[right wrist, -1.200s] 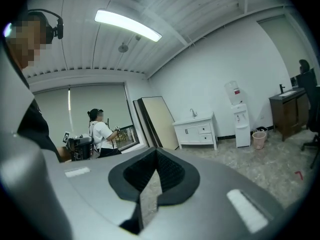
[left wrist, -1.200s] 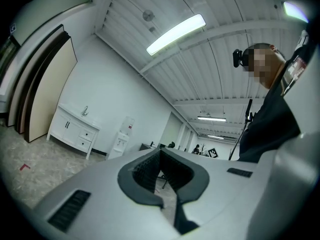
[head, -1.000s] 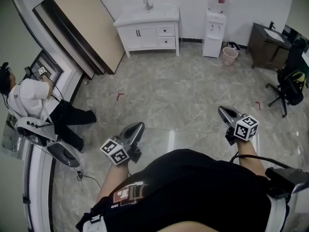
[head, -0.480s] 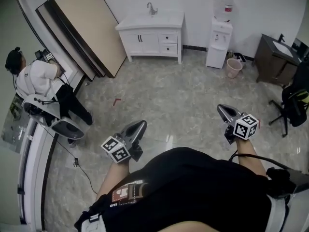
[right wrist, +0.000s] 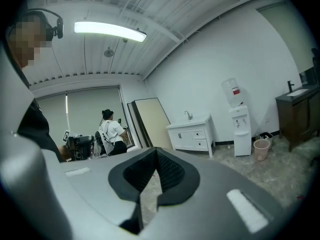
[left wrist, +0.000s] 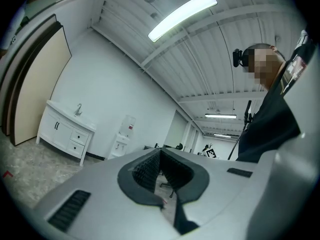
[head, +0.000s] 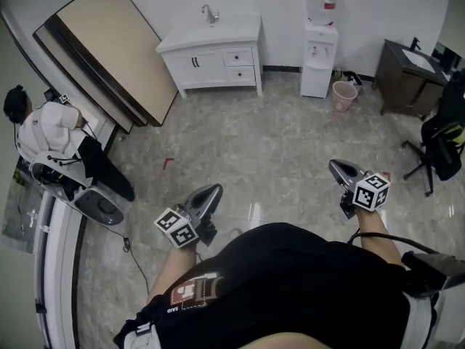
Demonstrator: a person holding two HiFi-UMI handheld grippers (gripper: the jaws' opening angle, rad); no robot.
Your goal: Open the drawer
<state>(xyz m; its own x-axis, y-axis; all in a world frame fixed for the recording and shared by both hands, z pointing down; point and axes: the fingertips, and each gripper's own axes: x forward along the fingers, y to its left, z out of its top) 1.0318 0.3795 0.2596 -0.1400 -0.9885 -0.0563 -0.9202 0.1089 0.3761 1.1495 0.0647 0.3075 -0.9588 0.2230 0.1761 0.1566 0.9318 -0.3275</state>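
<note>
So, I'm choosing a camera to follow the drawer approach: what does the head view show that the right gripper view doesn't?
Only the head view shows the left hand-held gripper. Only the right gripper view shows the ceiling light and, close up, the right hand-held gripper with its jaws shut and empty. Both show the white sink cabinet with its drawers, the water dispenser, the pink bin and the person in white.

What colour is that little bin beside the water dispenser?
The bin is pale pink, next to the white water dispenser; the head view shows it best.
</note>
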